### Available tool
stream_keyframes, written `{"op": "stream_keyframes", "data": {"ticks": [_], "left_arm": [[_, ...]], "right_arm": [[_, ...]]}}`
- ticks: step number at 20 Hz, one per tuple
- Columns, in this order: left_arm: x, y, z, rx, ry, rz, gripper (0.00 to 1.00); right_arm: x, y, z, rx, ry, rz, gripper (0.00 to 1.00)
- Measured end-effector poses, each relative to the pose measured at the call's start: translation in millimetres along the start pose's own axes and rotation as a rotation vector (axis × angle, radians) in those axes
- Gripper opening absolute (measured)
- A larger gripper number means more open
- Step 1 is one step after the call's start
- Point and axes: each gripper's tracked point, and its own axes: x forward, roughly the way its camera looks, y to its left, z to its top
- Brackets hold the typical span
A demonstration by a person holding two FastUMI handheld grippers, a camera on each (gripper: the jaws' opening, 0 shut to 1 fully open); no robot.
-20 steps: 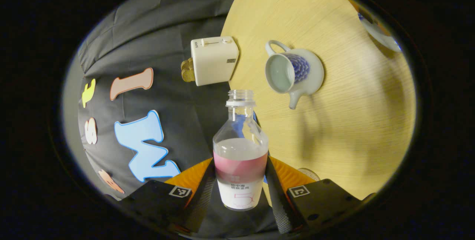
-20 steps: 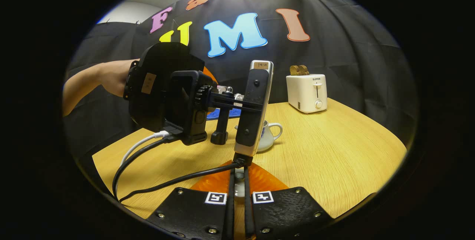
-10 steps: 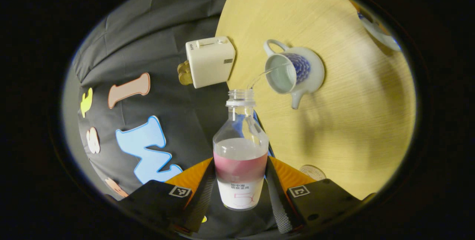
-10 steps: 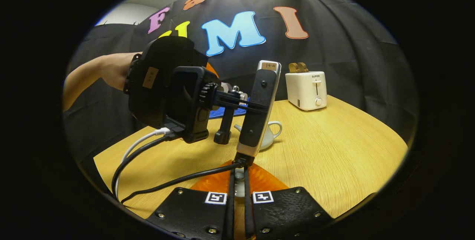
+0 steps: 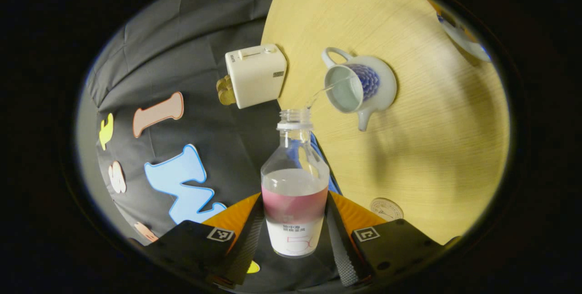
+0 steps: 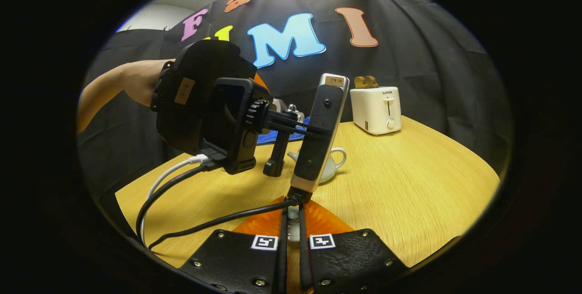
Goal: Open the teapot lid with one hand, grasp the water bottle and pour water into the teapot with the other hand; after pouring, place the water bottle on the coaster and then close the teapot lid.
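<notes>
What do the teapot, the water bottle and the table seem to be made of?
Teapot: probably glazed ceramic, glossy white with a blue painted pattern.
Water bottle: probably clear plastic, as the water shows through, with a printed label around it.
Table: pale wood or wood-look laminate, matte, with fine grain lines.

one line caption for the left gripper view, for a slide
Left gripper tilts the water bottle, pouring a thin stream into the open teapot beside the toaster.

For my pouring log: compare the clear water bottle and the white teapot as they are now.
The clear plastic water bottle is held tipped in the left claw; the white teapot with blue pattern stands on the wooden table. The bottle is see-through and tall, the teapot opaque and squat. Both are open-topped, joined by a thin stream of water.
</notes>
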Motion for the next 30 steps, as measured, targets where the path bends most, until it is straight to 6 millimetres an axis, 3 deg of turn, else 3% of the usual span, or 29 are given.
{"op": "stream_keyframes", "data": {"ticks": [26, 30], "left_arm": [[-8, 12, 2, 0.081, 0.031, 0.036, 0.84], [-4, 6, 2, 0.040, 0.013, 0.038, 0.84]], "right_arm": [[1, 0, -2, 0.019, 0.016, 0.001, 0.11], [0, -1, -2, 0.025, 0.015, -0.002, 0.11]]}}
